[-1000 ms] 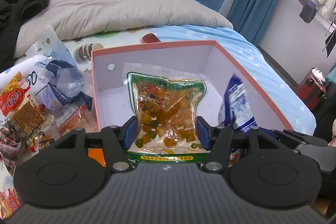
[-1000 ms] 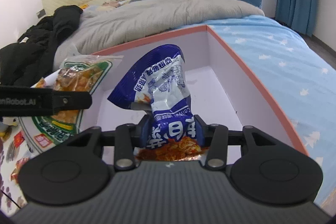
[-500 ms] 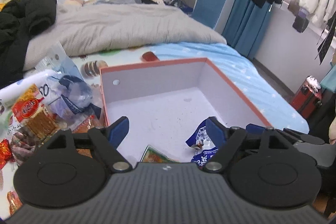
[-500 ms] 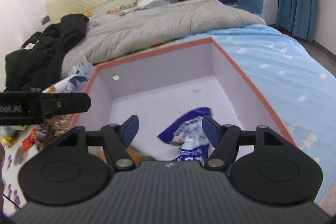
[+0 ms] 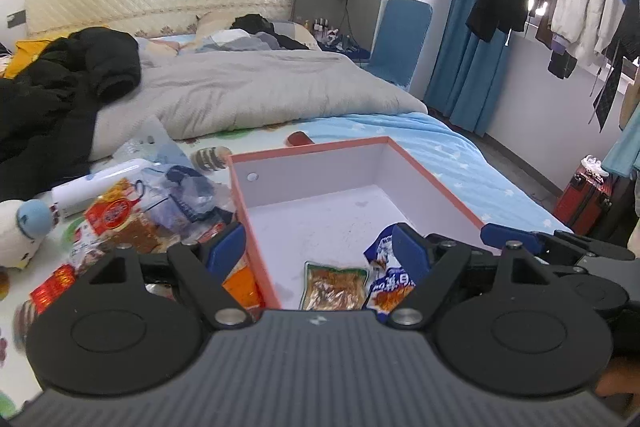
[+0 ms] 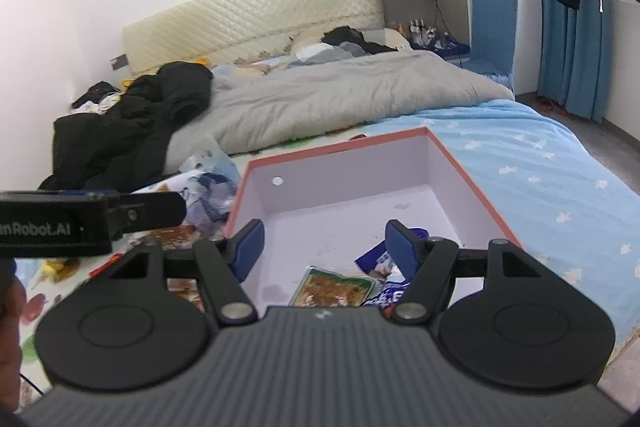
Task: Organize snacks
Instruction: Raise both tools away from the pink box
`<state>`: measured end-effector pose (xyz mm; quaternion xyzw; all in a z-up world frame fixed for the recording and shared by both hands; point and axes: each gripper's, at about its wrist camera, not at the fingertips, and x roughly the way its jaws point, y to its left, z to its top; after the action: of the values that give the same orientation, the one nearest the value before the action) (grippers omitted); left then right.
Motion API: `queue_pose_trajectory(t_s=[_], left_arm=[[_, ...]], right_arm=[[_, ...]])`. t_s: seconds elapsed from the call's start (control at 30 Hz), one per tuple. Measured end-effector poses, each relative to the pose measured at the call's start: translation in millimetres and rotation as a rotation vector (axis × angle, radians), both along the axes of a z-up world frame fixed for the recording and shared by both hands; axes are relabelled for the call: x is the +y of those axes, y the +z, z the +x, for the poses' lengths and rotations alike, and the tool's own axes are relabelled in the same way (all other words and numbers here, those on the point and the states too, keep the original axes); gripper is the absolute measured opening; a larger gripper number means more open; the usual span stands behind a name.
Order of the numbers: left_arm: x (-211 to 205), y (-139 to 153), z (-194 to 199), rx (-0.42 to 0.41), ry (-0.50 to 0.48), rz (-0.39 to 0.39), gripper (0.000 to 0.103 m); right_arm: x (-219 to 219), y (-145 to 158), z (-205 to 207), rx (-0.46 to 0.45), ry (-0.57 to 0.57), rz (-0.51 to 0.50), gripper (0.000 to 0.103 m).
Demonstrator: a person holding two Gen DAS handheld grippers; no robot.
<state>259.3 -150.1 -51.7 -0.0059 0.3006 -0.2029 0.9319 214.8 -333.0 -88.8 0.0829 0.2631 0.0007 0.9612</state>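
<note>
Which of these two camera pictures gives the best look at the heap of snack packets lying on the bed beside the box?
The left wrist view. There the heap of loose snack packets spreads over the bed, left of the pink-rimmed white cardboard box, mostly unblocked. In the right wrist view the heap is largely hidden behind the other gripper's black body.

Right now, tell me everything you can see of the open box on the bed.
The box is a shallow, lidless rectangle, cardboard by the look, with orange-red outer walls and rim and a pale, slightly stained inside. One short wall has a small round hole. It sits flat on the bed. On its floor near the front lie a clear packet and, beside it, a crumpled blue packet. Loose snacks are piled against its left wall.
</note>
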Motion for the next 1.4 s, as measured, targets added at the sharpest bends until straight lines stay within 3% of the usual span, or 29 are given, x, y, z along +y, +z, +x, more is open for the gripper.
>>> queue_pose_trajectory(t_s=[0.43,0.93,1.07,1.2,1.4], left_arm=[[64.4,3.7,-76.0,-0.025,0.085,0.025,0.084],[129.5,-12.8,-124.4,0.021,0.198,0.058,0.084],[140.7,-3.5,-143.2,0.026,0.200,0.036,0.084],[139.5,14.3,-161.6,-0.017,0.208,0.103,0.085],[141.0,45.4,-178.9,-0.006,0.186,0.107,0.088]], right_arm=[[52.7,13.1,-56.2,-0.042,0.064,-0.001,0.069],[93.2,-5.0,-88.8,-0.005,0.123,-0.005,0.069],[99.7,-15.4,-93.4,0.024,0.125,0.008,0.069],[106.2,-23.7,-97.6,0.054,0.145,0.007,0.069],[118.1,-31.6,-87.8,0.114,0.191,-0.008,0.069]])
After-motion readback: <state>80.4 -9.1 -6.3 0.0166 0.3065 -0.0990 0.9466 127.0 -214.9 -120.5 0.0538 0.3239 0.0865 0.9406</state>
